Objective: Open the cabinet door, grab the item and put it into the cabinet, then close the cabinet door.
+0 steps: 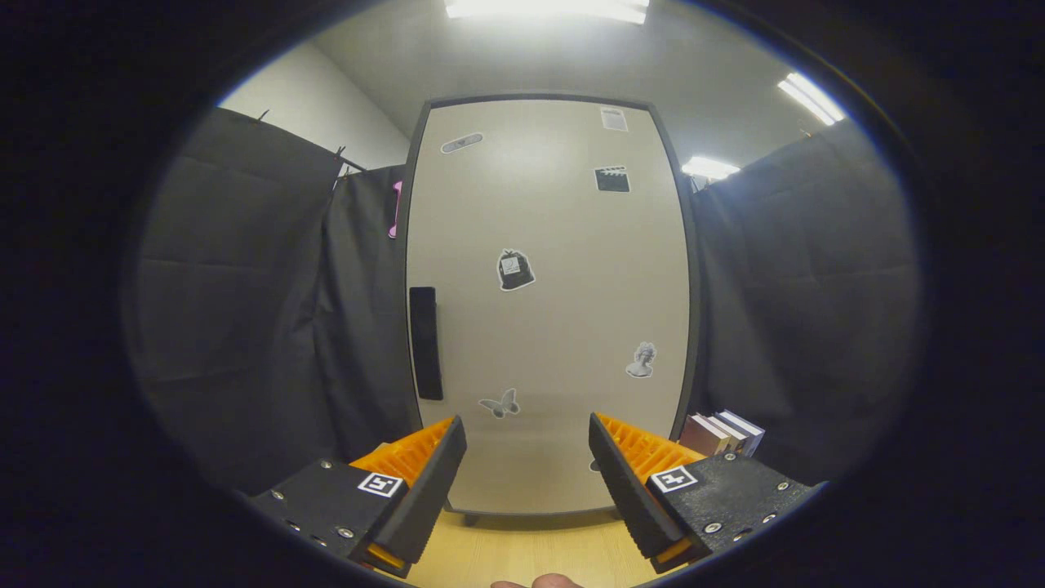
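Note:
A tall beige cabinet (555, 310) stands straight ahead with its door shut. A black vertical handle (425, 342) sits on the door's left edge, ahead of my left finger and a little above it. Several small stickers dot the door. My gripper (527, 457) is open, with nothing between its fingers; it hangs a short way in front of the door's lower part. A few books (722, 433) stand on the floor by the cabinet's lower right corner, just beyond my right finger.
Black cloth walls (261, 310) close in on both sides of the cabinet. A light wooden floor (531, 547) runs below my fingers up to the cabinet's base. A fingertip of a person's hand (543, 581) shows at the very bottom.

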Demonstrator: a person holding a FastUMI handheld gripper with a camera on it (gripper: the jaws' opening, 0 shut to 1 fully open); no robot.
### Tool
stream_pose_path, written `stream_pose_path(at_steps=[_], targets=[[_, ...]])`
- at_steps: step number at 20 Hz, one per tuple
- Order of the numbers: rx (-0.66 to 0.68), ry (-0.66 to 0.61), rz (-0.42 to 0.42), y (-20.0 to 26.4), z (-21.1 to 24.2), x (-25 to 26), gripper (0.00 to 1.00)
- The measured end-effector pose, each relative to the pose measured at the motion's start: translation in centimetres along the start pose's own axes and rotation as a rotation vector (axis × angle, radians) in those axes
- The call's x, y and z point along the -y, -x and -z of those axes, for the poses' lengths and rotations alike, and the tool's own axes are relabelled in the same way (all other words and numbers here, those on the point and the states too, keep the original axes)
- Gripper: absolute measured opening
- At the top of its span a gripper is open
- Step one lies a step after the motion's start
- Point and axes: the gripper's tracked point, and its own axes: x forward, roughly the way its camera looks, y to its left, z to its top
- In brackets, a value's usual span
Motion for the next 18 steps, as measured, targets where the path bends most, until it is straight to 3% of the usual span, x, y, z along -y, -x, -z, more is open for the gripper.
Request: stream_pose_path(at_steps=[18], targets=[[-0.004, 0.016, -0.114, -7.5, 0.2, -8.4, 0.94]])
